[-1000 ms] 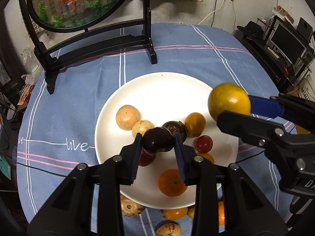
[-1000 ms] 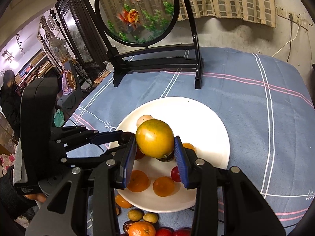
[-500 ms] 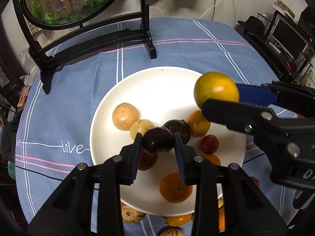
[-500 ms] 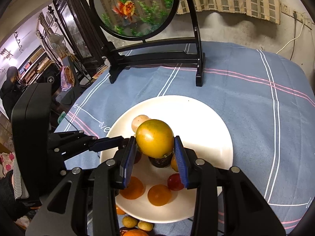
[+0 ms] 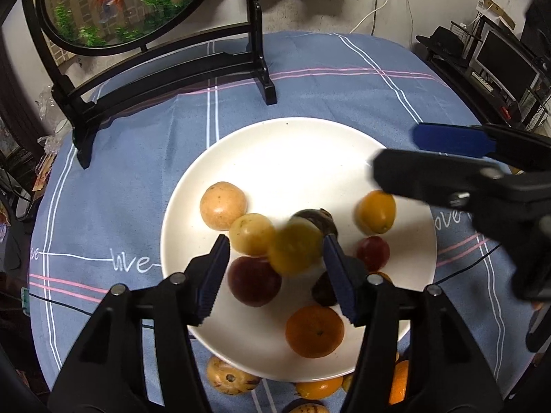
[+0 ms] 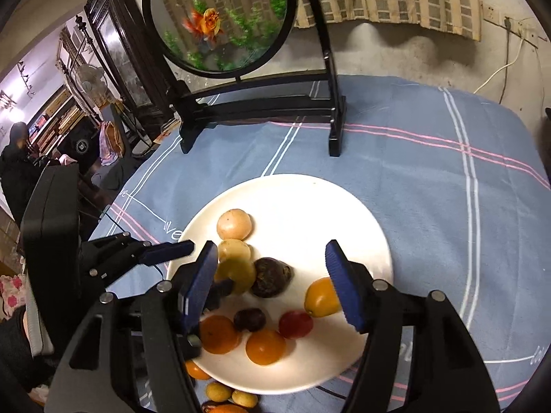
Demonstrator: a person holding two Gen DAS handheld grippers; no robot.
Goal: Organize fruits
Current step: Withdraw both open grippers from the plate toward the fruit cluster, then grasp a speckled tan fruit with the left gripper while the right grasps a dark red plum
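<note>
Over the white plate [image 5: 292, 158] [image 6: 310, 213] both grippers have their jaws opening, and no pad presses on anything. My left gripper [image 5: 275, 275] [image 6: 193, 268] hangs above a blurred yellow-green fruit [image 5: 294, 249] [image 6: 237, 273] that sits among the plate's fruits. Beside its right finger lies a small dark fruit [image 5: 323, 289] [image 6: 249, 319], partly hidden. My right gripper [image 6: 272, 275] [image 5: 396, 153] has nothing between its fingers. Also on the plate are a brown wrinkled fruit [image 6: 270, 277], a tan one [image 5: 223, 205], a dark-red one [image 5: 254, 285] and an orange [image 5: 315, 330].
A round goldfish screen on a black stand [image 5: 155, 69] [image 6: 224, 17] stands behind the plate on the blue checked cloth [image 5: 344, 79]. Several loose fruits [image 5: 230, 377] [image 6: 218, 390] lie by the plate's near rim. A person [image 6: 17, 158] is far off at the left.
Both grippers have opened. The small dark fruit has left my left gripper and the yellow-green fruit has left my right gripper; both are now down on the plate.
</note>
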